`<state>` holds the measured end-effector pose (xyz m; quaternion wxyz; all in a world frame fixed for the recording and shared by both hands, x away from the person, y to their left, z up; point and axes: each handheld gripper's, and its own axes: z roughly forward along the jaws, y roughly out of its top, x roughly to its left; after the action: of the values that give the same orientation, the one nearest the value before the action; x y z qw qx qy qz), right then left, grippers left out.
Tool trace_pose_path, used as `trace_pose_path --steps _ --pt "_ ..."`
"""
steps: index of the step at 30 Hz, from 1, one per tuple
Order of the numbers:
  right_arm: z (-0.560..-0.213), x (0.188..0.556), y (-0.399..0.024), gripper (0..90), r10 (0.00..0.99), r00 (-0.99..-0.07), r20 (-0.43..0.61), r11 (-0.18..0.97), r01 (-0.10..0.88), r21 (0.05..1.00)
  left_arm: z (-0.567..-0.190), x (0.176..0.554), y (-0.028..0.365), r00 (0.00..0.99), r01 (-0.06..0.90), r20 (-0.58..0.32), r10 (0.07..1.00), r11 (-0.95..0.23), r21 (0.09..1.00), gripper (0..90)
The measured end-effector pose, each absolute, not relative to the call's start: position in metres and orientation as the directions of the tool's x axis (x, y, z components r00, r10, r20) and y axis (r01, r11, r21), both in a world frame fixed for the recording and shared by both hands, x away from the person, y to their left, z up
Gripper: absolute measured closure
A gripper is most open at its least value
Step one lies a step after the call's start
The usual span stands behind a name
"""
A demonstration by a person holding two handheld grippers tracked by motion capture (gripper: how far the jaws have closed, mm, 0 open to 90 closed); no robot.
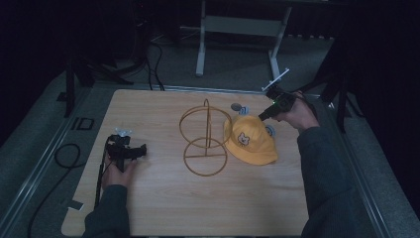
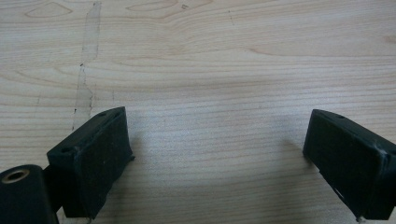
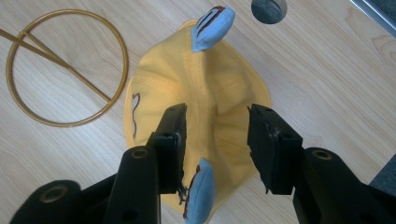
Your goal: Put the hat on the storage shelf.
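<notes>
Wooden table (image 1: 163,208), with wire stand (image 1: 205,141) at centre and yellow hat (image 1: 249,140) lying flat just right of it, brim touching the stand's base ring. Right gripper (image 3: 217,140) poised over the hat crown, jaws parted – cloth between them but not yet pinched. Likely slip: a shallow bite taking only a loose fold, so the hat sags or drags against the stand and tips it. Left gripper (image 2: 217,158) low over bare wood, well apart – jaws wide, holding nothing. Blue ears (image 3: 212,28) at either side of the crown.

Yellow hat (image 3: 205,107) brim partly hidden behind right gripper (image 3: 217,135) fingers.
</notes>
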<state>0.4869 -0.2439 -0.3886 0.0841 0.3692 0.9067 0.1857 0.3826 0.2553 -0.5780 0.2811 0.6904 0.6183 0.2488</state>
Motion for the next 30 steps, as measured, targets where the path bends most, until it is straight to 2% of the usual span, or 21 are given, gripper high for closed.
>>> trace_pose_path --steps 30 --pt "-0.398 0.493 -0.218 50.0 0.655 -0.755 -0.032 0.719 0.61 0.333 -0.578 0.383 0.255 0.111 0.714 -0.004 0.994 -0.077 0.696 7.3"
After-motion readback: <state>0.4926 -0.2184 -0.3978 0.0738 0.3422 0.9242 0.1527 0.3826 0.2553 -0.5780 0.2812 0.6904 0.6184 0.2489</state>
